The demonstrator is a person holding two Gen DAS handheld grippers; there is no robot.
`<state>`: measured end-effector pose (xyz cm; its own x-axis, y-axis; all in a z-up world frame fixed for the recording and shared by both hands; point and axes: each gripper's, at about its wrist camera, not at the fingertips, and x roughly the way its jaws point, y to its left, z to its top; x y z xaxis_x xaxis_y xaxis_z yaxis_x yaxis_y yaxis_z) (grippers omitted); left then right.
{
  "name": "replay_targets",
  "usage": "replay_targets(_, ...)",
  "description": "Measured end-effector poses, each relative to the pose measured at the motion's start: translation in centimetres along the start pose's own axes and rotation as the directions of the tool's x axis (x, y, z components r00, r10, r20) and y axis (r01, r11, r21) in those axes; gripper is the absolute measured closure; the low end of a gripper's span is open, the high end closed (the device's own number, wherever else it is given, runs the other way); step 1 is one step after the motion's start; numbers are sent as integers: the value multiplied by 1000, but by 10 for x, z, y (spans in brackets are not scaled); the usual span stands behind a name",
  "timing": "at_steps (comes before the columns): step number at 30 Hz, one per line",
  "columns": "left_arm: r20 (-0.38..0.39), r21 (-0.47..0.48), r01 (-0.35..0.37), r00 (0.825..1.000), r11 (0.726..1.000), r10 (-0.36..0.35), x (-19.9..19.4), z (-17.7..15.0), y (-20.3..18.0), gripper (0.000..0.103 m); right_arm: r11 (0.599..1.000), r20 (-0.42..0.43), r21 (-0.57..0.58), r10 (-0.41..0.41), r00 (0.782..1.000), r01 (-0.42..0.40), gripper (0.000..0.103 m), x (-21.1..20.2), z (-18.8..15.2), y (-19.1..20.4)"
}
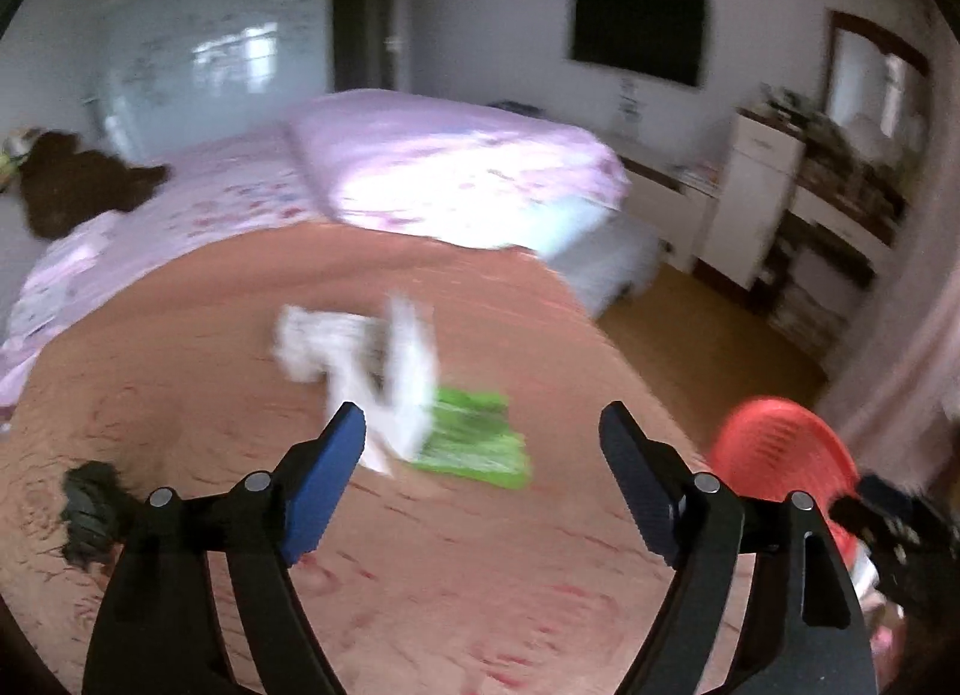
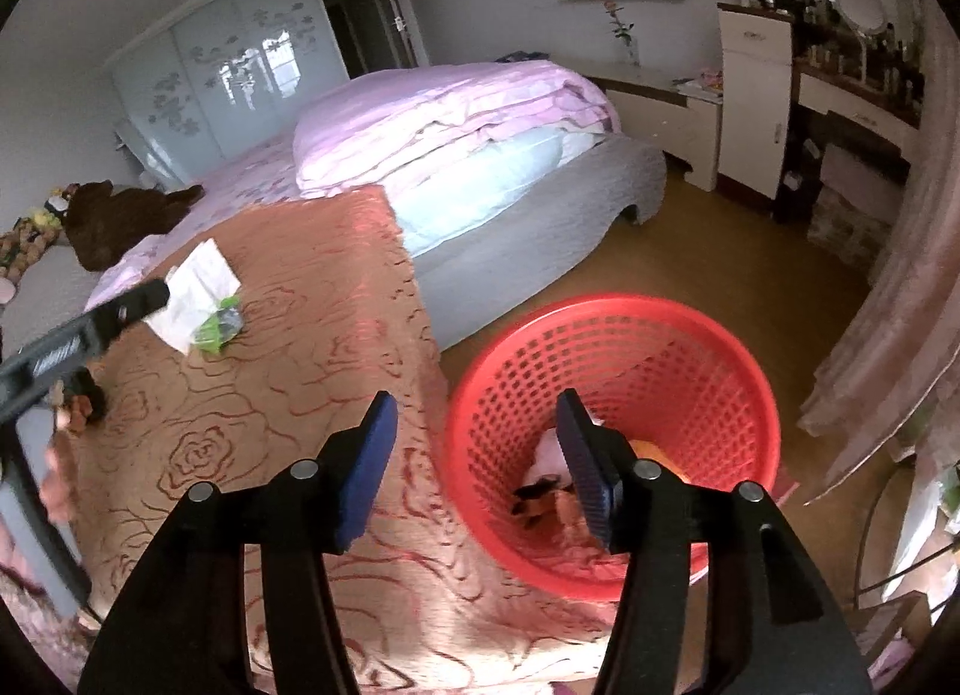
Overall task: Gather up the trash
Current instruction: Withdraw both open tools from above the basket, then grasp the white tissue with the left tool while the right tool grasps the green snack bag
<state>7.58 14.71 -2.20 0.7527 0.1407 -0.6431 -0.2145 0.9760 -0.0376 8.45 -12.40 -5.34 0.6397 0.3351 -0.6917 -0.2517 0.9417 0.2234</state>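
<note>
Crumpled white paper (image 1: 372,353) and a green wrapper (image 1: 480,443) lie on the brown rose-patterned blanket (image 1: 240,335), blurred in the left wrist view. My left gripper (image 1: 483,419) hangs open just short of them, nothing between its fingers. The right wrist view shows the same paper (image 2: 195,293) and wrapper (image 2: 219,326), with one left finger (image 2: 120,311) beside them. My right gripper (image 2: 475,401) is open and empty over the near rim of the red mesh basket (image 2: 630,347), which stands on the floor against the blanket's edge. Trash (image 2: 552,485) lies in the basket's bottom.
A small dark object (image 1: 90,515) sits on the blanket at the left. Behind are a round bed with a pink quilt (image 2: 450,113), a brown plush toy (image 2: 120,215), a white cabinet (image 2: 750,95) and a dressing table. A pink curtain (image 2: 888,305) hangs at the right.
</note>
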Motion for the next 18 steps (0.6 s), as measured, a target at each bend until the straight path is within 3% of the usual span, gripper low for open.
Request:
replay_targets(5, -40, -61, -16, 999, 998, 14, 20, 6, 26, 25, 1000, -18, -24, 14, 1000, -15, 49, 6, -5, 11)
replay_targets(13, -80, -72, -12, 997, 997, 6, 49, 6, 31, 26, 1000, -31, -26, 12, 999, -13, 49, 9, -10, 10)
replay_targets(16, -92, -86, 0, 996, 996, -8, 54, 4, 35, 46, 999, -33, -30, 13, 999, -14, 49, 10, -11, 12)
replay_targets(18, -108, -92, 8, 994, 996, -18, 58, 2, 40, 66, 999, -35, -37, 15, 999, -16, 49, 11, -12, 14)
